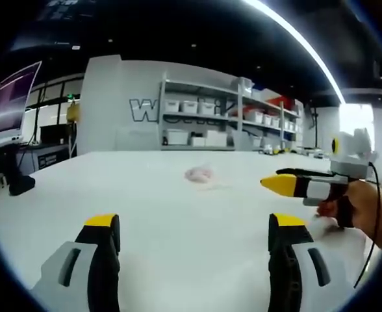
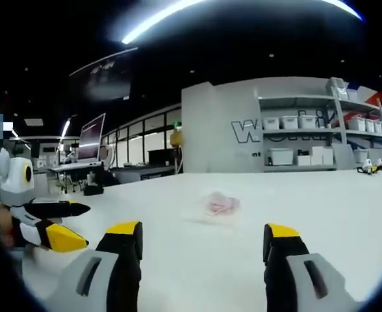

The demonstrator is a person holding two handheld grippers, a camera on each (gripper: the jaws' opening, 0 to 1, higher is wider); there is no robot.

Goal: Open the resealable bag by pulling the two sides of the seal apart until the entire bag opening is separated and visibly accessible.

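A small clear resealable bag [image 1: 199, 174] with something pink inside lies flat on the white table [image 1: 145, 195], well ahead of both grippers. In the left gripper view my left gripper [image 1: 194, 226] stands open low over the table, nothing between its yellow-tipped jaws. My right gripper [image 1: 269, 179] enters from the right, held by a hand [image 1: 356, 209], short of the bag and to its right. In the right gripper view the bag [image 2: 221, 205] lies ahead of my open, empty right gripper [image 2: 203, 233]. The left gripper [image 2: 84, 225] shows at the left edge, jaws apart.
Metal shelves [image 1: 210, 120] with white bins stand against the grey wall behind the table. A monitor [image 1: 12, 101] and desk gear [image 1: 19, 185] sit off the table's left side. The same shelves [image 2: 321, 136] appear at right in the right gripper view.
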